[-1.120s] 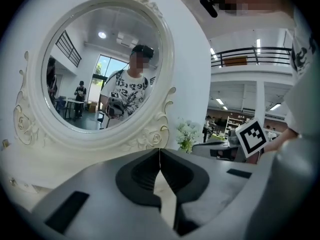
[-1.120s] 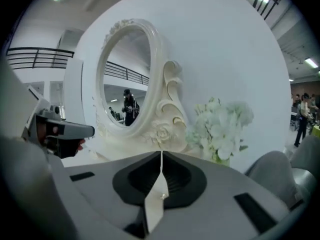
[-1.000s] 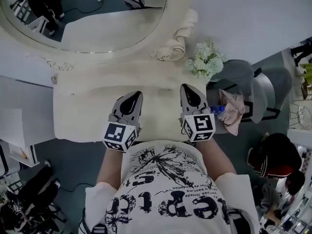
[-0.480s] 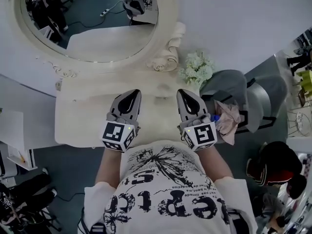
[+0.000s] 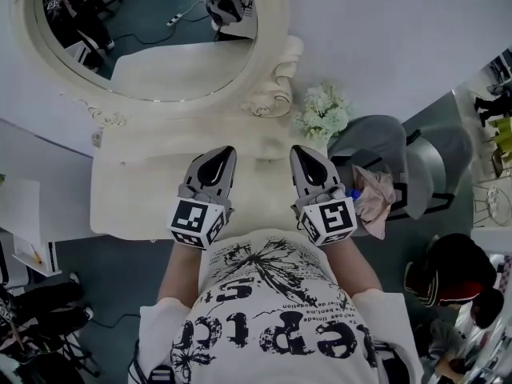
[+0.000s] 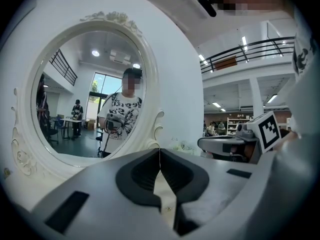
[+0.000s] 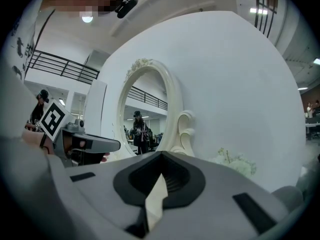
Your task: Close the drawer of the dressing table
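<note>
The cream dressing table (image 5: 136, 190) with its oval mirror (image 5: 152, 46) stands against the white wall. Its drawer does not show in any view; the table's front edge lies under my grippers and the person's body. My left gripper (image 5: 226, 152) and right gripper (image 5: 300, 150) hover side by side above the tabletop's front half, both pointing toward the mirror. Each is shut with nothing between its fingers. In the left gripper view the closed tips (image 6: 159, 150) face the mirror (image 6: 90, 94). The closed tips (image 7: 161, 154) in the right gripper view face the mirror frame (image 7: 172, 114).
A bunch of white flowers (image 5: 324, 112) stands at the table's back right corner. Right of the table is a grey chair (image 5: 400, 154) with a pink cloth (image 5: 372, 194) on it. White furniture (image 5: 24, 214) stands to the left. People sit at lower right.
Both grippers have risen a little over the tabletop and stay shut. The head view has shifted, so more of the mirror shows. Since half a second ago almost nothing has moved.
</note>
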Demonstrator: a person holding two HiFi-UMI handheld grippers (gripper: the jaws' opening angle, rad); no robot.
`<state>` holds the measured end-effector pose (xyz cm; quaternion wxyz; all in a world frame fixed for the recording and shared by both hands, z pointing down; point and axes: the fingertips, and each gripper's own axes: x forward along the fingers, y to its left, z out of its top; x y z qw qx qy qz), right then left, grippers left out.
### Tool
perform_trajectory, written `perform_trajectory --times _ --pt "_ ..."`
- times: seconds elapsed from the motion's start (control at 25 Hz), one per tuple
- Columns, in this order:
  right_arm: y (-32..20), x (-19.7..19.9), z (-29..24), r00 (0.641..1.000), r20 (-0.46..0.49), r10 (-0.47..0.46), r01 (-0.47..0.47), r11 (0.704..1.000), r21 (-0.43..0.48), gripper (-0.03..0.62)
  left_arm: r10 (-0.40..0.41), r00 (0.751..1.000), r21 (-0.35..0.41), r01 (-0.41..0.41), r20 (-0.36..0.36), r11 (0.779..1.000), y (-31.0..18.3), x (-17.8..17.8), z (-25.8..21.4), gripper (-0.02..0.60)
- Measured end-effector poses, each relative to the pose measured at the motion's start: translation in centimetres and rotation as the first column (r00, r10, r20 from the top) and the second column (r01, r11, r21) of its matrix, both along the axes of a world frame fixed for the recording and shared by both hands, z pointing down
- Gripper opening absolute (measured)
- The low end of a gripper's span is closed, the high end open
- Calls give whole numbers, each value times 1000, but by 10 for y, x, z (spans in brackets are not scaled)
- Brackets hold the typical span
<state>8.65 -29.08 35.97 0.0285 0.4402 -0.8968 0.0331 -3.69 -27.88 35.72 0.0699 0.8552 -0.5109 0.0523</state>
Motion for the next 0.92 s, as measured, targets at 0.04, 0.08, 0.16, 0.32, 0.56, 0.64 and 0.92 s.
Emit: perform_trajectory --times 0.04,0.08,0.16,0.32,0.56,0.64,0.92 --pt "0 0 0 1000 1 -2 2 1000 -1 17 0 1000 0 0 0 1000 0 0 0 20" --pt "0 0 0 1000 2 -3 3 1000 -1 17 -1 1000 0 1 0 1000 0 1 1 20" --pt "0 0 0 1000 1 -5 5 1000 0 17 -2 1000 0 2 -2 1000 1 1 1 20" --pt "1 0 0 1000 0 -9 9 1000 -2 17 -3 1000 -3 3 -4 1000 2 3 -1 20" --pt "3 1 4 1000 24 2 -2 1000 -28 17 -4 1000 -7 4 -9 1000 6 3 0 20" --pt "5 0 3 1000 23 -1 1 1000 -29 17 -4 1000 -7 4 -9 1000 7 2 0 20" --pt "9 -2 1 1000 -1 -13 13 1000 -16 17 -13 1000 -8 13 -11 1000 11 -2 -1 20"
